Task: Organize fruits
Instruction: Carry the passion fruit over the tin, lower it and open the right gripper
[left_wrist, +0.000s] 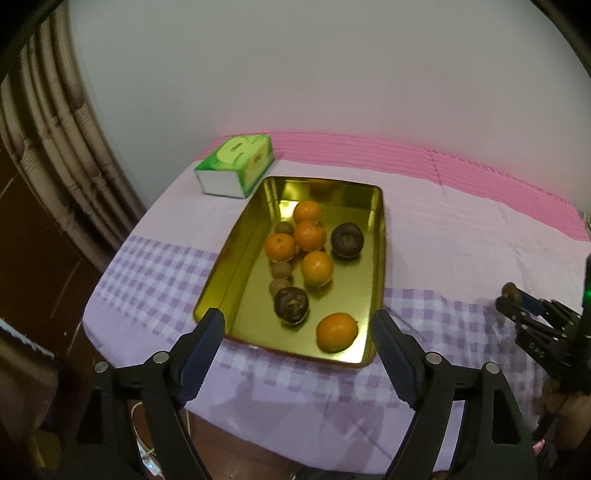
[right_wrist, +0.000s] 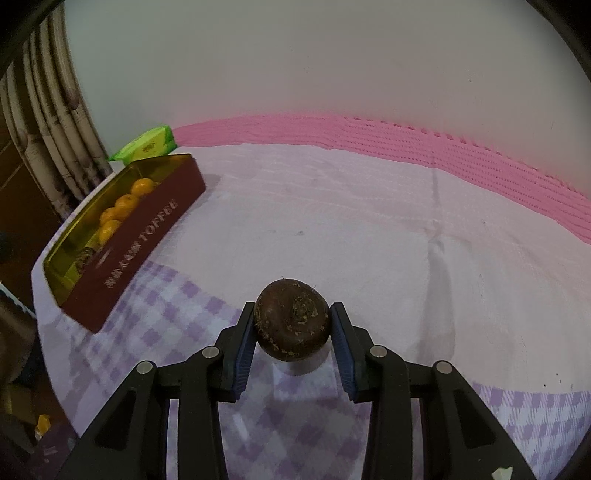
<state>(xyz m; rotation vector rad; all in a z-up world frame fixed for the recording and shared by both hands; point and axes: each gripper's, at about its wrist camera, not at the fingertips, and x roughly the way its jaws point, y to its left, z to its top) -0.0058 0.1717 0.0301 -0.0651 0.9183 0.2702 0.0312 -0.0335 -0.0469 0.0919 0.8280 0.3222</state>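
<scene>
surface (right_wrist: 332, 221): lilac checked cloth | gold tin (left_wrist: 255, 236): five oranges, two dark brown fruits, small kiwis inside | left gripper (left_wrist: 299, 325): jaws wide apart, nothing between, above tin's near end | right gripper (right_wrist: 292, 325): clamped on dark brown round fruit (right_wrist: 291, 319), rough-skinned, right of tin

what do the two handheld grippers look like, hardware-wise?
Both match: left gripper and right gripper have black plastic linkage arms with round silver pivot pins, and dark blue ribbed pads on the jaws. No cables or sleeves visible.
</scene>
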